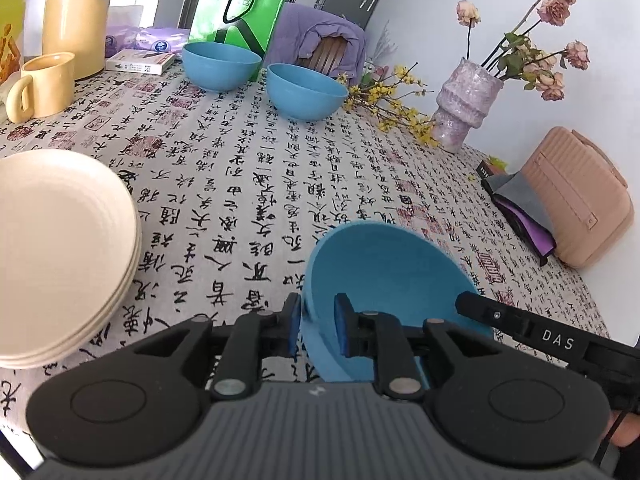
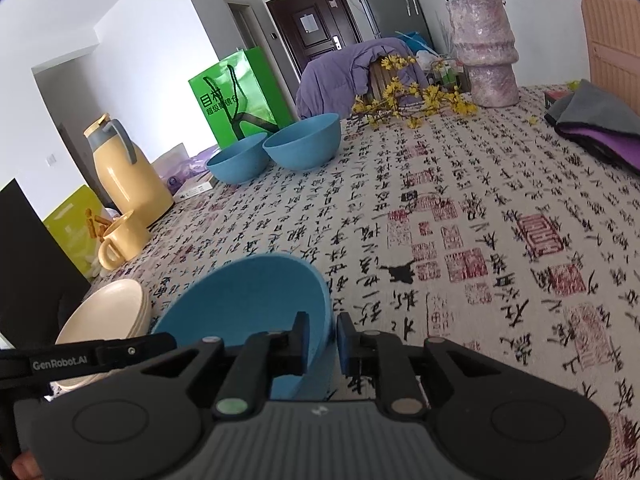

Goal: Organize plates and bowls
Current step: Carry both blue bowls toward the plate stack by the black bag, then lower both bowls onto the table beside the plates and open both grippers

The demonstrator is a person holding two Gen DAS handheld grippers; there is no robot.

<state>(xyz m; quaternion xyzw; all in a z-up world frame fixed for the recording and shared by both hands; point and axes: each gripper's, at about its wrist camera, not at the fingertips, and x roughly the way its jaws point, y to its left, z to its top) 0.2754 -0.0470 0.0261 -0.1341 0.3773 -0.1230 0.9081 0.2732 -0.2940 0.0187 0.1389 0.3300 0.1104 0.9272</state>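
A blue bowl (image 1: 384,272) is held by both grippers, tilted, just above the tablecloth. My left gripper (image 1: 318,326) is shut on its left rim. My right gripper (image 2: 323,342) is shut on its right rim; the bowl also shows in the right wrist view (image 2: 248,300). The right gripper's finger shows in the left wrist view (image 1: 480,308). Two more blue bowls (image 1: 220,65) (image 1: 306,94) stand side by side at the far edge of the table, also seen from the right (image 2: 238,162) (image 2: 304,142). A stack of cream plates (image 1: 60,252) (image 2: 108,316) sits at the left.
A yellow mug (image 1: 42,86), a yellow thermos (image 1: 76,12), a green bag (image 1: 244,4) and a small box (image 1: 140,62) stand at the far left. A purple vase (image 1: 464,104) with flowers, yellow sprigs (image 1: 384,96), a pink case (image 1: 580,200) and folded cloths (image 2: 596,128) are at the right.
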